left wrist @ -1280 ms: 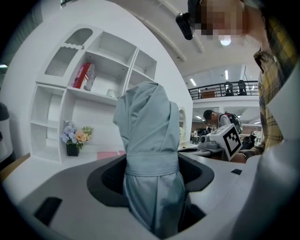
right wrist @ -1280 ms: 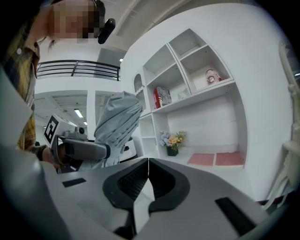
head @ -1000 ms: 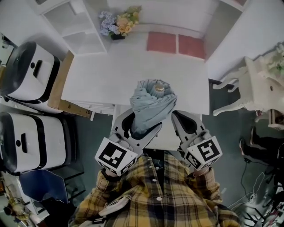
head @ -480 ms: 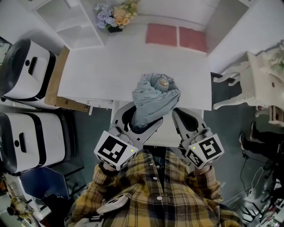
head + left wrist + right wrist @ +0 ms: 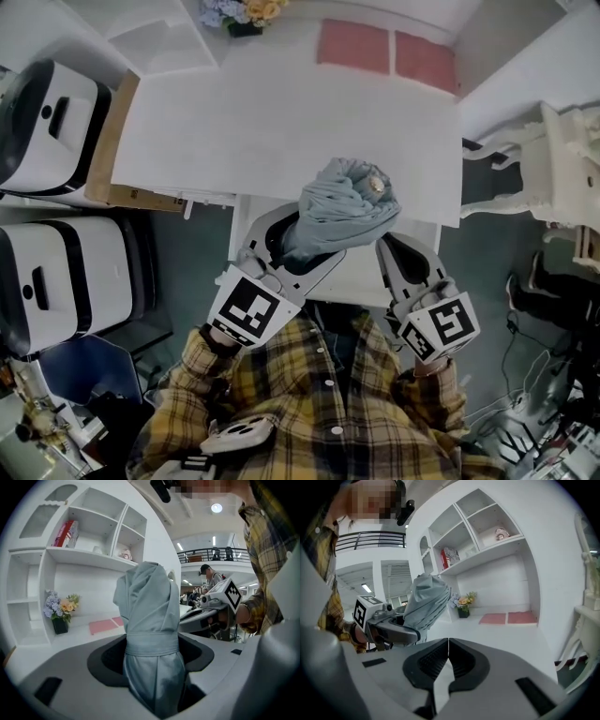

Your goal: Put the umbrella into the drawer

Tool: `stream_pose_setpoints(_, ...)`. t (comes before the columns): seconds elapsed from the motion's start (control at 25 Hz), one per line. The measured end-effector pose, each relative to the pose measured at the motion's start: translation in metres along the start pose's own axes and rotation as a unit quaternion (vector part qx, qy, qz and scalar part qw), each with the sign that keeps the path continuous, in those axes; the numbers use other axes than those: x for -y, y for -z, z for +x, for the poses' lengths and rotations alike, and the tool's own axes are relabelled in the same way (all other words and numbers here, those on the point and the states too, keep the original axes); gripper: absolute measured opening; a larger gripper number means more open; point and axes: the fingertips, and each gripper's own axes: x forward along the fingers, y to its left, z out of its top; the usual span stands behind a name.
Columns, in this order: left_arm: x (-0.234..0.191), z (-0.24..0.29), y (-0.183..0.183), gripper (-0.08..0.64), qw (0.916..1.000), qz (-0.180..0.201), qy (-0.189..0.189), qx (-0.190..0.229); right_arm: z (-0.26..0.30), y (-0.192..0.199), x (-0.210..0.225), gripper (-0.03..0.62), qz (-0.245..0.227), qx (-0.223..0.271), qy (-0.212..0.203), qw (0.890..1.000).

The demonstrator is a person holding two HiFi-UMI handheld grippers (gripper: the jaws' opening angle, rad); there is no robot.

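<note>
A folded grey-blue umbrella (image 5: 342, 202) with a strap round its middle stands up from my left gripper (image 5: 291, 242), which is shut on its lower part. In the left gripper view the umbrella (image 5: 147, 606) fills the space between the jaws of the left gripper (image 5: 152, 656). It hangs over an open white drawer (image 5: 361, 281) that juts out from the front edge of the white desk (image 5: 281, 112). My right gripper (image 5: 398, 258) is to the right of the umbrella, apart from it. The right gripper (image 5: 447, 644) is shut with nothing between its jaws.
A vase of flowers (image 5: 234, 11) and two pink mats (image 5: 352, 42) lie at the desk's back. Two white appliances (image 5: 47, 122) and a cardboard panel (image 5: 103, 141) stand to the left. An ornate white chair (image 5: 553, 159) is at the right. Wall shelves (image 5: 89, 531) rise behind the desk.
Both grippers have sunk lower over the drawer, and the umbrella came down with the left one. The grip on the umbrella is unchanged and the right gripper stays shut.
</note>
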Motion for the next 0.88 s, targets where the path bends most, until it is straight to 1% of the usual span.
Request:
stream_pose_setpoints(0.16, 0.003, 0.014, 0.025, 0.313, 0.9992, 0.028, 0.001, -0.028, 0.003, 0.019, 0.011, 0.017, 0.017, -0.016, 0.005, 1.000)
stream_pose_setpoints(0.28, 0.004, 0.020, 0.047, 0.313, 0.9981, 0.040, 0.006, -0.047, 0.006, 0.037, 0.013, 0.017, 0.038, -0.031, 0.012, 0.999)
stream_pose_setpoints(0.48, 0.002, 0.034, 0.086, 0.313, 0.9941, 0.062, 0.028, -0.085, 0.016, 0.061, 0.014, 0.017, 0.058, -0.046, 0.020, 0.997)
stream_pose_setpoints(0.64, 0.004, 0.047, 0.114, 0.313, 0.9891, 0.078, 0.050, -0.114, 0.022, 0.071, 0.019, 0.017, 0.067, -0.056, 0.026, 0.996)
stream_pose_setpoints(0.76, 0.004, 0.054, 0.133, 0.313, 0.9862, 0.080, 0.064, -0.129, 0.026, 0.081, 0.024, 0.017, 0.067, -0.072, 0.035, 0.995)
stream_pose_setpoints(0.88, -0.001, 0.060, 0.150, 0.313, 0.9850, 0.076, 0.068, -0.139, 0.031, 0.090, 0.024, 0.017, 0.073, -0.077, 0.034, 0.994)
